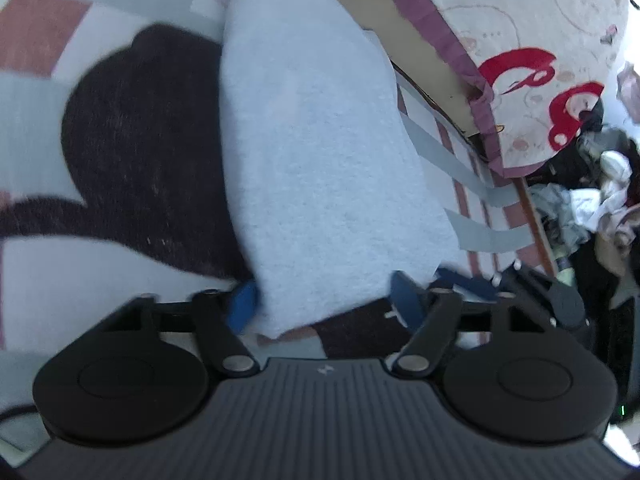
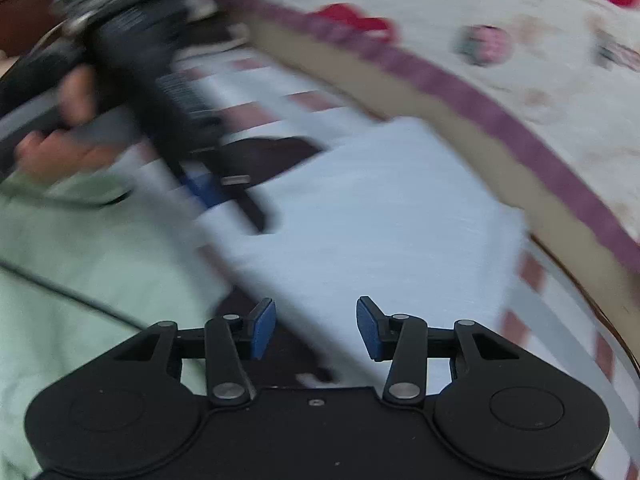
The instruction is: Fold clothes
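Blue cloth (image 1: 320, 160) sits between left tool (image 1: 324, 304) pads, unpinched; right tool (image 2: 316, 328) half-open, empty. Fold may slip.

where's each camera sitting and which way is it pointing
Left wrist view: sits on the left tongs, looking forward and down at a pale blue fleecy cloth lying between its blue pads on a striped bedsheet; own black linkages show.
Right wrist view: sits on the right tongs, looking forward and down across the cloth; its pads stand apart; a hand holding the left tongs shows, blurred.
Shared: the cloth, the sheet and the purple-edged patterned quilt.
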A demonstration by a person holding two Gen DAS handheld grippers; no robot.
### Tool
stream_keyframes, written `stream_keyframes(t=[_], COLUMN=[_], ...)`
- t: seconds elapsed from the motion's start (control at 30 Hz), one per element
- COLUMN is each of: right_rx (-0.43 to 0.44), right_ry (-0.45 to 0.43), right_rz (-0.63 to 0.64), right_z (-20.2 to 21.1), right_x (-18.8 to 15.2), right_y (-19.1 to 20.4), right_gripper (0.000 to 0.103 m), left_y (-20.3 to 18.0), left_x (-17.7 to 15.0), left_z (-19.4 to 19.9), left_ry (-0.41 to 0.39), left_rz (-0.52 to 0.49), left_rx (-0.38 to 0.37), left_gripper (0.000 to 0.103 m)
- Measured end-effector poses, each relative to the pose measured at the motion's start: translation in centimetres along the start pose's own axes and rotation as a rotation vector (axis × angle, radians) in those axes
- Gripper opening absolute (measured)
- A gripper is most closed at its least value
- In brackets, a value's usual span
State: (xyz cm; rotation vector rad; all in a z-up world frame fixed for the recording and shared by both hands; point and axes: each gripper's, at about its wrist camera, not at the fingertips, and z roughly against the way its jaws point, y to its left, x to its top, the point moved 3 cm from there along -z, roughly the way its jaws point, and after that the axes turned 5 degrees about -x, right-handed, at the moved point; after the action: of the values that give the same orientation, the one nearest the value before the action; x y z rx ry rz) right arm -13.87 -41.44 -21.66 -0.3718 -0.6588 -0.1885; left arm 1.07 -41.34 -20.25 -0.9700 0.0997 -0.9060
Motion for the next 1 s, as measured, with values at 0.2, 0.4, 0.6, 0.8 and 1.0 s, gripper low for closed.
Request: stream_keyframes(t=[0.2, 0.4, 0.6, 0.8, 1.0], right_rx=[0.006, -0.101, -0.147, -0.023, 0.016], right_ry=[-0.005, -0.009, -0.025, -0.035, -0.021], right_rz=[0.041, 0.073, -0.010, -0.192, -0.078], right_z=[-1.3, -3.1, -3.9, -2.5, -1.8], right_x=[0.9, 1.3, 2.6, 3.7, 2.6], right_y=[2.0, 2.7, 0.5, -3.6, -1.5], right_gripper=[0.050, 0.057, 0.001, 0.005, 0.043], left_y=[-0.3, -1.1, -1.9, -3.4, -0.7], left_x=[1.1, 1.8, 1.6, 2.7, 2.5], left_z=[1.1, 1.7, 2.2, 5.2, 4.4], left_ry=[-0.088, -0.126, -0.123, -0.200, -0.048], left_rz=[0.013, 0.032, -0.078, -0.409, -0.206], left_rx=[-0.027, -0.128, -0.058, 0.171, 0.082], left_gripper=[0.012, 0.006, 0.006, 0.039, 0.050])
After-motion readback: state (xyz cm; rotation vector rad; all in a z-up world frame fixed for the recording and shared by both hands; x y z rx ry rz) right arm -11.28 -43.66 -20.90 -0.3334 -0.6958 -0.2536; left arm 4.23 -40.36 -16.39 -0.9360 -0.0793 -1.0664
